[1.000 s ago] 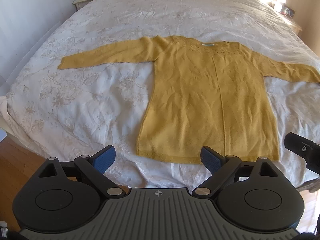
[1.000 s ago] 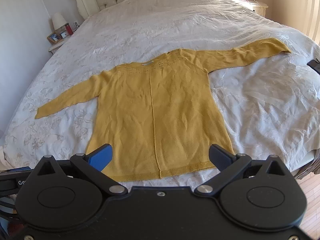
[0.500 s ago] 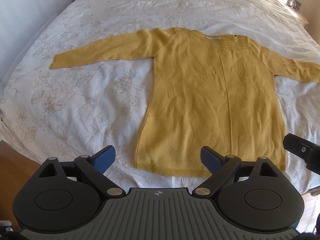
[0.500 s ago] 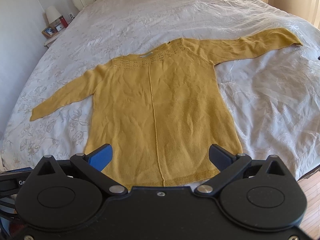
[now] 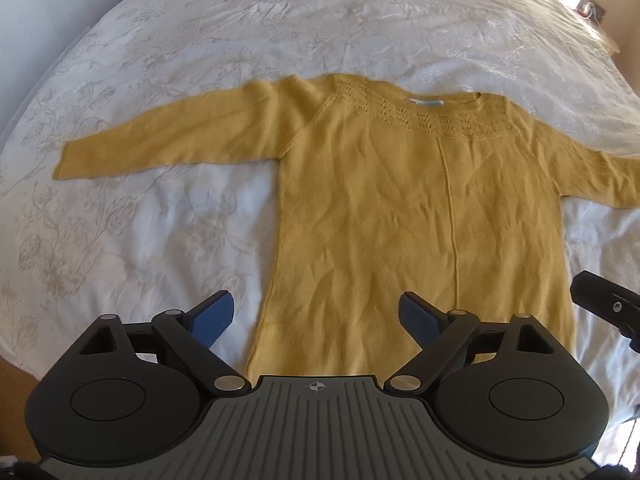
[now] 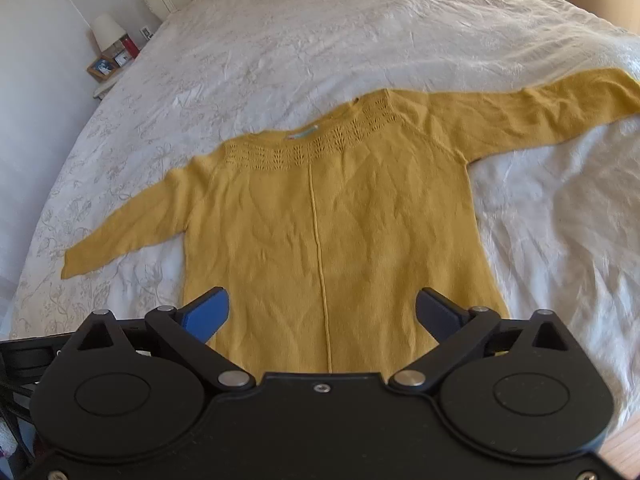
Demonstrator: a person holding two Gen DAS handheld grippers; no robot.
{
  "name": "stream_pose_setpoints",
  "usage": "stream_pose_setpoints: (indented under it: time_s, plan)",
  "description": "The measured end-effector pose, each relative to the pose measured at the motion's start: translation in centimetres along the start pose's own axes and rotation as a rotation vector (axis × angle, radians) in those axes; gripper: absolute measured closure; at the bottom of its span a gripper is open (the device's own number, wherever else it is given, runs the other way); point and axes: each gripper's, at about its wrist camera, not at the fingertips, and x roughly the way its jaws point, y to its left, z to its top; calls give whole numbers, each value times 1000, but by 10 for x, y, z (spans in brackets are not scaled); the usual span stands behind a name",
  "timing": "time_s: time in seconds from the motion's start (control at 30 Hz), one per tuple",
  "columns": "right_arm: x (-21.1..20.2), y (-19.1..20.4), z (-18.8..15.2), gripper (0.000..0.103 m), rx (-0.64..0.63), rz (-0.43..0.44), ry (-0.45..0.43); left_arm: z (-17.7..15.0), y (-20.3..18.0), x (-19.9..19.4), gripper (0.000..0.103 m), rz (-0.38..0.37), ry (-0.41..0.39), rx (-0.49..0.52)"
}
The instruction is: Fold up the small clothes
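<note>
A mustard yellow long-sleeved knit sweater [image 5: 420, 208] lies flat on the bed, sleeves spread out, neckline at the far side; it also shows in the right wrist view [image 6: 320, 232]. My left gripper [image 5: 316, 314] is open and empty, held above the sweater's lower left part near the hem. My right gripper [image 6: 322, 312] is open and empty, above the sweater's lower middle. The hem is hidden behind both gripper bodies. Part of the right gripper [image 5: 608, 306] shows at the right edge of the left wrist view.
A white floral bedspread [image 5: 140, 208] covers the whole bed [image 6: 560, 220]. A nightstand with a lamp and photo frames [image 6: 110, 54] stands at the far left by a tufted headboard. Wood floor shows past the bed's near edge [image 5: 16, 400].
Both grippers have moved forward over the bed toward the sweater, whose hem now lies under them. Both stayed open. The sweater has not moved.
</note>
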Motion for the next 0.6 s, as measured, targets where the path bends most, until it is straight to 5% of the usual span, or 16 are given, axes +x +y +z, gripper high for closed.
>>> stream_pose_setpoints:
  time_s: [0.2,0.3,0.43,0.6]
  plan:
    - [-1,-25,28,5,-71,-4,-182,33,-7,13,26,-73,-102,16]
    - [-2,-49,45,5,-62,-76,-243,48,-14,15,26,-83,-186,13]
    - [3,-99,72,4,-19,-154,-250,64,-30,17,26,-101,-270,19]
    - [21,-171,109,10,-72,-242,-209,72,-52,20,26,-125,-263,-37]
